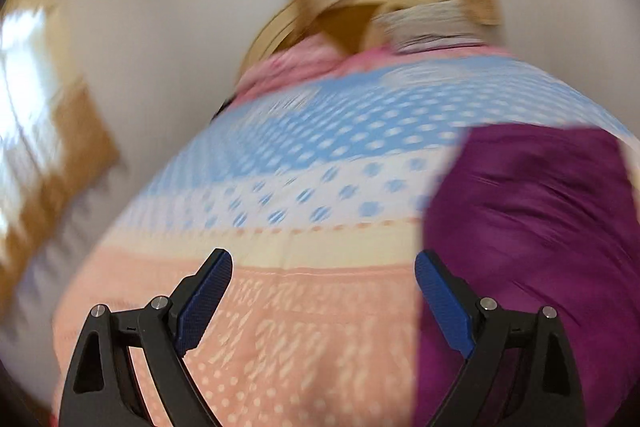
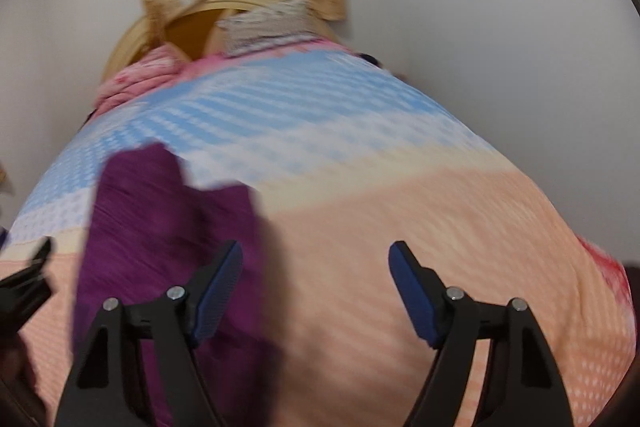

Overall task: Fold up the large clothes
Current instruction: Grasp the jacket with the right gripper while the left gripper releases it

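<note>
We found the crumpled purple cloth garment [image 2: 168, 227] on the patterned pink-and-blue bedspread [image 2: 400, 207], lower left in the right view. Both left gripper [image 1: 323, 299] and right gripper [image 2: 315, 291] were spread, empty; right nearer.

purple garment [image 2: 168, 227] blurred, cropped below
</note>
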{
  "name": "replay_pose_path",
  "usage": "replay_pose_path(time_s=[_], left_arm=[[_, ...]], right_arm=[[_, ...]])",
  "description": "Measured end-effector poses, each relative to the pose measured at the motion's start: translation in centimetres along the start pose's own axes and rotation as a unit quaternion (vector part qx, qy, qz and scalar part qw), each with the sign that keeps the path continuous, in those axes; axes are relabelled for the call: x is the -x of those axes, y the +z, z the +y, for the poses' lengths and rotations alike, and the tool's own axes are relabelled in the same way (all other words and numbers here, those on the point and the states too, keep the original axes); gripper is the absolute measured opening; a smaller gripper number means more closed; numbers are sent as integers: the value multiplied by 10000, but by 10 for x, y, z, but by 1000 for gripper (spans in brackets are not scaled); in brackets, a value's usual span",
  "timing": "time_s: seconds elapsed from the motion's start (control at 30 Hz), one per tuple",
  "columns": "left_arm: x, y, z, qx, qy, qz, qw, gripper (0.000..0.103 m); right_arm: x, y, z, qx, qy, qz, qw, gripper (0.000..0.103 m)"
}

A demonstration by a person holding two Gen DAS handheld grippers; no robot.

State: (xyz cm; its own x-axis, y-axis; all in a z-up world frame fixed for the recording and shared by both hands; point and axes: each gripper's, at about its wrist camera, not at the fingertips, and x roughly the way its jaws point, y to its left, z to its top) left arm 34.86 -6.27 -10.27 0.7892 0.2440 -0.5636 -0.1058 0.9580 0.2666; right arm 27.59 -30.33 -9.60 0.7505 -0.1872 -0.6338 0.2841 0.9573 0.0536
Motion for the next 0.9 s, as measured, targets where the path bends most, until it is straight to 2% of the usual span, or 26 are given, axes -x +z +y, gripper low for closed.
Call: replay_pose_path(time_s=[0.07, 0.1, 0.13, 0.2, 0.23, 0.3, 0.37, 0.47, 0.57, 0.63, 0.9], left_arm=[[-25, 9, 8, 425, 167, 265, 9986, 93], [-32, 11, 9, 619, 78, 376, 9973, 93], [-37, 13, 8, 815, -86, 468, 9955, 93], [-42, 14, -1, 1001, -419, 558, 9925, 93], [-41, 15, -12, 953, -550, 531, 9925, 93], [-42, 19, -38, 725, -665, 421, 9943, 93], [-39, 15, -63, 405, -730, 295, 9961, 93], [-38, 1, -95, 72, -836, 225, 9962, 93], [-33, -7, -117, -209, -666, -24, 9976, 94], [-33, -9, -123, -210, -560, -55, 9982, 95], [-55, -16, -117, 87, -958, 241, 9951, 95]], right_arm=[[-14, 18, 41, 168, 180, 65, 9997, 71], [-24, 24, 60, 234, 276, 64, 9993, 65], [-33, 27, 74, 303, 277, 30, 9992, 52], [-58, 26, 88, 217, 551, 65, 9982, 47], [-70, 20, 90, 247, 422, 159, 9987, 40], [-89, 2, 78, 91, 369, 379, 9986, 39], [-98, -18, 57, -42, 139, 494, 9987, 39], [-102, -43, 32, -364, 161, 558, 9976, 40], [-104, -61, 20, -475, 119, 444, 9978, 41], [-107, -62, 18, -524, 190, 443, 9975, 41], [-116, -63, 11, -625, 335, 474, 9964, 43]])
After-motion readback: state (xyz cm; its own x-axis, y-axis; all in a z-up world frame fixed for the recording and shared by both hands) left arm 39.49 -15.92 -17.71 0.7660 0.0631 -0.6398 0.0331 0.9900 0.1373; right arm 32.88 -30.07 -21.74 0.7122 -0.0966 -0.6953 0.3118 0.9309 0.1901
